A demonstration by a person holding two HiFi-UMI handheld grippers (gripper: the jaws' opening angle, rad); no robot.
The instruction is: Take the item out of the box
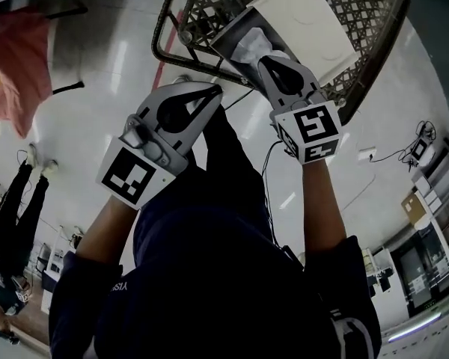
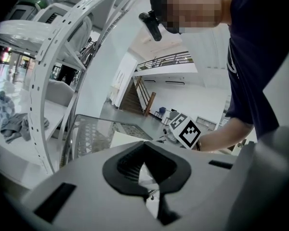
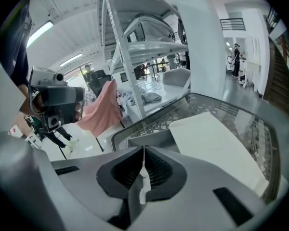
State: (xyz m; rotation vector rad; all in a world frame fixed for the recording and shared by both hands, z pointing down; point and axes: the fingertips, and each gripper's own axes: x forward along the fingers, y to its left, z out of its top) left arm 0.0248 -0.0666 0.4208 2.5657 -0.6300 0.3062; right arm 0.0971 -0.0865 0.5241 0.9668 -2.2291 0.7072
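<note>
So the box (image 1: 303, 17) sits open inside a wire basket (image 1: 165, 28) at the far side of the scene. The item (image 1: 251, 45), a crumpled white thing, pokes out of the box's near-left end.

The right gripper (image 1: 266, 57) reaches over the basket's near rim, with its tip right at that white stuff. In the right gripper view its jaws are pressed together on a thin white sliver (image 3: 143, 177), which looks like an edge of the item. So it has a pinch on it, though only by a small bit. That'd be the reason it's angled in over the rim like that: grab whatever sticks up and lift, rather than digging down into the box. Most of the item looks to be inside the box, just beyond the jaw tips.

The left gripper (image 1: 215, 90) hangs to the left on the near side, just outside the basket's rim. Its jaws are together with nothing in them. Looks like it's parked out of the way, or ready to steady the basket if the box drags along.
</note>
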